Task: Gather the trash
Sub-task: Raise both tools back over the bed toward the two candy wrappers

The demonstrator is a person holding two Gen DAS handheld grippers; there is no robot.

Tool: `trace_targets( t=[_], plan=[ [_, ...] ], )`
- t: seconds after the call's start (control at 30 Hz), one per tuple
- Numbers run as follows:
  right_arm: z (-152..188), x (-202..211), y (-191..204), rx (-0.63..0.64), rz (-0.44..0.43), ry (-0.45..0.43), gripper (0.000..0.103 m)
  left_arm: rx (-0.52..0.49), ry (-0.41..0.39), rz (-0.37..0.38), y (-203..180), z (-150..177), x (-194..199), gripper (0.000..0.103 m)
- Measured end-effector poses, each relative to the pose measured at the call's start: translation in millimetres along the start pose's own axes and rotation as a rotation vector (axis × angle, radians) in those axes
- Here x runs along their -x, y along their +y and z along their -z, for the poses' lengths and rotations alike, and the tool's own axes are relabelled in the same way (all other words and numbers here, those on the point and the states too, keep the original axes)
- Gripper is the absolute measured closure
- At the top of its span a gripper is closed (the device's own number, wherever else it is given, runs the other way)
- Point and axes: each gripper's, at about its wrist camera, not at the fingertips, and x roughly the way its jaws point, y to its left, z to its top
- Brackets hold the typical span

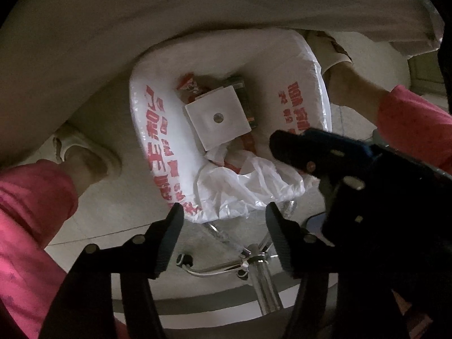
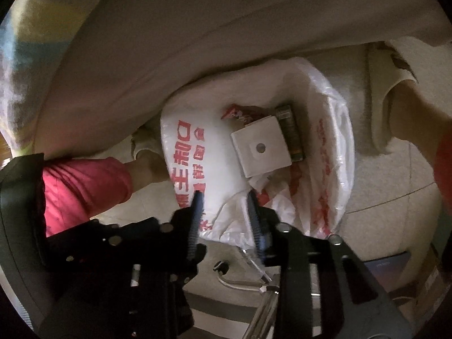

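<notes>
A white plastic bag (image 1: 158, 130) with red print lies open on the floor. Inside it are a white square box (image 1: 217, 118) with a round dot, a red wrapper (image 1: 189, 84) and a dark green carton (image 1: 245, 101). My left gripper (image 1: 224, 212) hangs over the bag's near rim with its jaws wide apart, nothing pressed between the pads. My right gripper (image 2: 224, 197) is open too, its fingers (image 2: 197, 197) standing over the crumpled near edge of the bag (image 2: 197, 147). In the left wrist view the right gripper (image 1: 296, 144) sits at the bag's right side. The box (image 2: 261, 148) shows in both views.
A person's legs in pink trousers (image 1: 31, 214) and pale slippers (image 1: 84, 152) flank the bag. Beige cloth (image 1: 141, 28) hangs over its far side. A chrome chair base (image 1: 254, 260) with a caster stands close below the grippers. A cardboard box (image 2: 418, 282) sits at the lower right.
</notes>
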Motion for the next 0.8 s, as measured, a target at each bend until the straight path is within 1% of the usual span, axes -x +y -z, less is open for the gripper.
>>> trace_targets(
  t=[0.03,0.1,0.17,0.23,0.27,0.3,0.37,0.47,0.5,0.53,0.57,0.6,0.63,0.67,0.7,0.73,0.8],
  plan=[
    [0.7,0.3,1.8,0.000,0.006,-0.007,0.058,-0.006,-0.003,-0.012,-1.0,2.5,2.0,0.037],
    [3.0,6.4,2.6,0.007,0.027,-0.028,0.040,-0.017,-0.010,-0.027,-2.3,7.0,5.7,0.033],
    [6.8,15.6,4.4,0.019,0.056,-0.057,0.033,-0.030,-0.023,-0.048,-4.5,13.7,13.4,0.031],
    [13.0,29.0,9.4,0.046,0.081,-0.088,0.028,-0.040,-0.042,-0.041,-5.2,22.0,23.1,0.030],
    [15.7,34.4,12.0,0.060,0.096,-0.100,0.022,-0.045,-0.054,-0.045,-5.6,27.2,29.2,0.030],
    [20.7,43.9,16.7,0.086,0.125,-0.124,0.018,-0.049,-0.072,-0.049,-5.5,33.7,36.8,0.030],
    [29.2,59.3,24.2,0.139,0.175,-0.161,0.017,-0.044,-0.119,-0.059,-3.8,45.1,51.5,0.030],
    [44.5,85.8,34.2,0.223,0.223,-0.222,0.013,-0.027,-0.198,-0.051,0.5,61.5,78.0,0.030],
    [48.7,94.6,37.2,0.245,0.244,-0.246,0.013,-0.018,-0.237,-0.053,4.1,67.0,90.2,0.030],
    [54.3,105.2,43.0,0.277,0.273,-0.277,0.013,-0.007,-0.268,-0.067,5.7,70.0,98.9,0.028],
    [60.2,117.1,50.4,0.312,0.308,-0.315,0.013,0.012,-0.318,-0.110,8.4,74.1,111.3,0.026],
    [67.3,131.4,60.5,0.356,0.354,-0.365,0.012,0.025,-0.381,-0.165,11.5,78.0,126.3,0.021],
    [74.2,144.5,70.1,0.395,0.386,-0.413,0.011,0.025,-0.425,-0.192,12.7,80.8,136.7,0.020],
    [79.2,154.5,76.2,0.425,0.396,-0.449,0.008,0.014,-0.479,-0.225,13.3,84.5,150.6,0.019],
    [84.9,166.5,83.3,0.454,0.393,-0.488,0.007,0.001,-0.511,-0.251,13.9,86.5,161.3,0.018],
    [92.6,184.4,92.1,0.493,0.365,-0.537,0.007,-0.018,-0.552,-0.281,14.3,88.5,176.9,0.018],
    [98.5,206.1,101.8,0.533,0.320,-0.576,0.007,-0.025,-0.588,-0.323,16.3,90.3,195.2,0.018]
  ],
)
